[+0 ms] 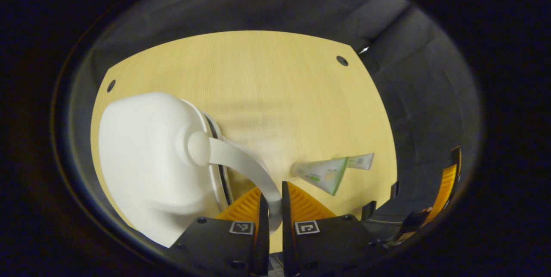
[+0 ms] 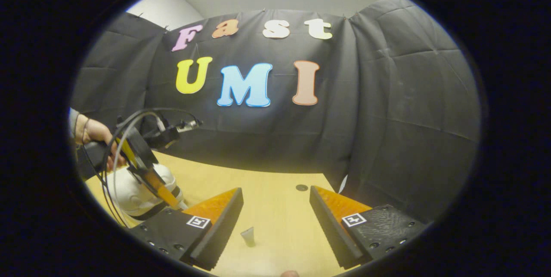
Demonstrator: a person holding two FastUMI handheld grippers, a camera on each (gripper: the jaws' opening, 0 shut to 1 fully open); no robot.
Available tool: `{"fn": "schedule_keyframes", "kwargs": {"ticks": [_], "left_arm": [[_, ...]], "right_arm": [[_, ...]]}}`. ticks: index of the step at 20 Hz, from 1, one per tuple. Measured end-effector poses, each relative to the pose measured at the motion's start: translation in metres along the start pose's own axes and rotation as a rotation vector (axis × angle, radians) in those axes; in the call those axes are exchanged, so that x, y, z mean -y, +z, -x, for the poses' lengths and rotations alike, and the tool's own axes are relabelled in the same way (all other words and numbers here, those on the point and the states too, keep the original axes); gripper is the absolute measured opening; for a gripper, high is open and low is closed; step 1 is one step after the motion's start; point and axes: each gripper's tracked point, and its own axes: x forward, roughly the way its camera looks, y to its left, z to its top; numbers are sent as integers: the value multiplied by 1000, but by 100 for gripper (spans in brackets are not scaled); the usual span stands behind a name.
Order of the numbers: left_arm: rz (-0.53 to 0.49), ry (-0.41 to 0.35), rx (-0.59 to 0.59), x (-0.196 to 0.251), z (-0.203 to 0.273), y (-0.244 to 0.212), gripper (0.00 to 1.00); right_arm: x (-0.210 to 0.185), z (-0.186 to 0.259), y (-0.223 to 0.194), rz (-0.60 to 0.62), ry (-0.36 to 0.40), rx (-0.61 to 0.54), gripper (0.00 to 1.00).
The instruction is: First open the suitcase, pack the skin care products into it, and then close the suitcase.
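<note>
At the left of the left gripper view lies the white, rounded hard-shell suitcase (image 1: pixel 146 161), resting on the pale wooden worktop (image 1: pixel 267 83) with its dark seam line showing along the right edge and its shells together, so it looks closed. A curved white handle (image 1: pixel 241 161) arches from its side down between the left tongs (image 1: pixel 275 201), whose two fingers are drawn in on the handle's lower end and grip it; the hold reads as a way to lift or steady the case so it can be opened. Just right of those tongs, a white-and-green skin care tube (image 1: pixel 323 174) lies flat on the worktop with a smaller white tube (image 1: pixel 360 161) touching its far end, both apart from the suitcase and not yet packed. In the right gripper view, a hand (image 2: pixel 97 136) at the far left holds the left tongs down over the suitcase, while the right tongs (image 2: pixel 276 212) hang above the worktop with their fingers spread wide and nothing between them; a small tube lies on the wood below the gap, perhaps the next pick. Black cloth walls the booth behind and to the right.
</note>
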Motion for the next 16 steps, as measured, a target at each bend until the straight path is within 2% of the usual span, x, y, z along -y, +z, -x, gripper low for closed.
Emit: {"fn": "schedule_keyframes", "kwargs": {"ticks": [4, 5, 8, 10, 12, 14, 16], "left_arm": [[-15, -19, 76, -27, 91, 20, 18], [-25, -14, 94, -41, 113, 25, 20], [-66, 34, 168, -92, 175, 46, 17], [-60, 67, 216, -134, 212, 56, 20], [-61, 122, 249, -185, 240, 58, 20], [-85, 225, 276, -249, 266, 59, 20], [-92, 296, 284, -300, 278, 57, 20]], "right_arm": [[-12, 8, 7, 0, -35, 10, 95], [-16, 9, 9, -2, -44, 9, 95], [-32, 18, 11, -11, -64, 7, 95], [-43, 24, 15, -12, -79, 14, 95], [-53, 30, 19, -8, -101, 22, 95], [-64, 34, 19, -11, -117, 20, 95], [-75, 38, 19, -25, -127, 9, 95]]}}
